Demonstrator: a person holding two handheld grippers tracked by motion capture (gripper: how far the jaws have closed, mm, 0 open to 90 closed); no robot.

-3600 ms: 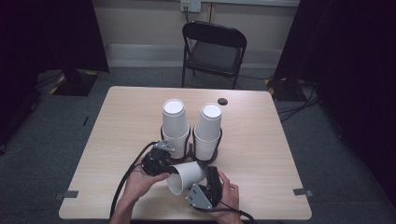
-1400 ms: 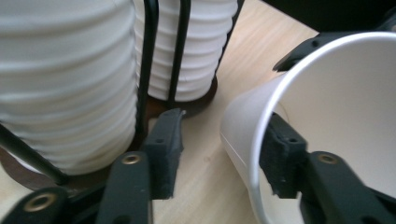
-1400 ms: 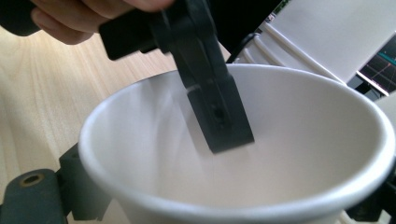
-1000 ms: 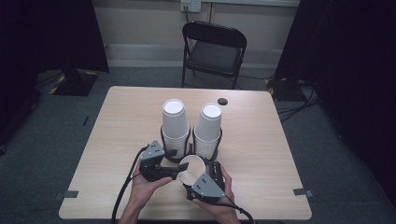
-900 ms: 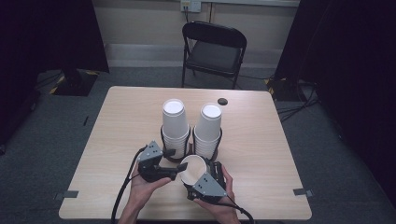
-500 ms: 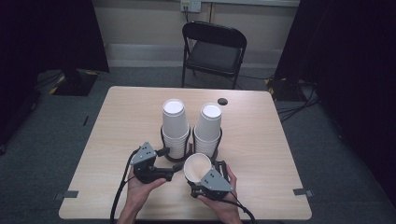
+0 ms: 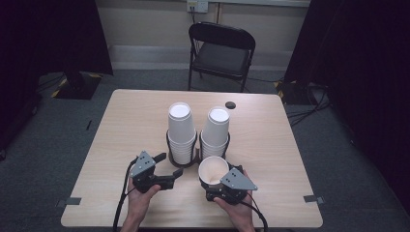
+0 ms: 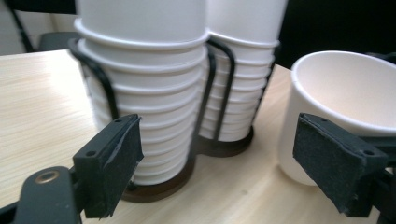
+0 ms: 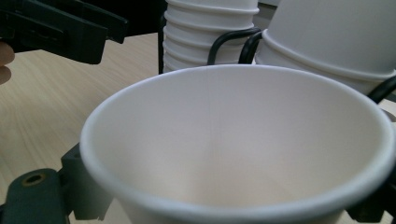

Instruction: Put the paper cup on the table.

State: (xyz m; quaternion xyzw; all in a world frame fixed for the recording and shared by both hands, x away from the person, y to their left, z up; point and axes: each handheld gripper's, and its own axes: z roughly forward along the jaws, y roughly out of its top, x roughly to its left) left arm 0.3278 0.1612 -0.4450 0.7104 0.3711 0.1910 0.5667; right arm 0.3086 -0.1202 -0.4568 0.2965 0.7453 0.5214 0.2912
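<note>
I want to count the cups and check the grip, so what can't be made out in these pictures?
- Right gripper fingers: the single cup hides their pads in the right gripper view.
- Stacked cups: tops cut off by the left gripper view's upper edge.
- Small dark thing on the table: too small in the high view.

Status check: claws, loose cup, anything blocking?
Left claw open, jaws just widened, nothing between them. Right claw shut on single paper cup, mouth up. Two inverted cup stacks in black rack directly behind, close quarters.
</note>
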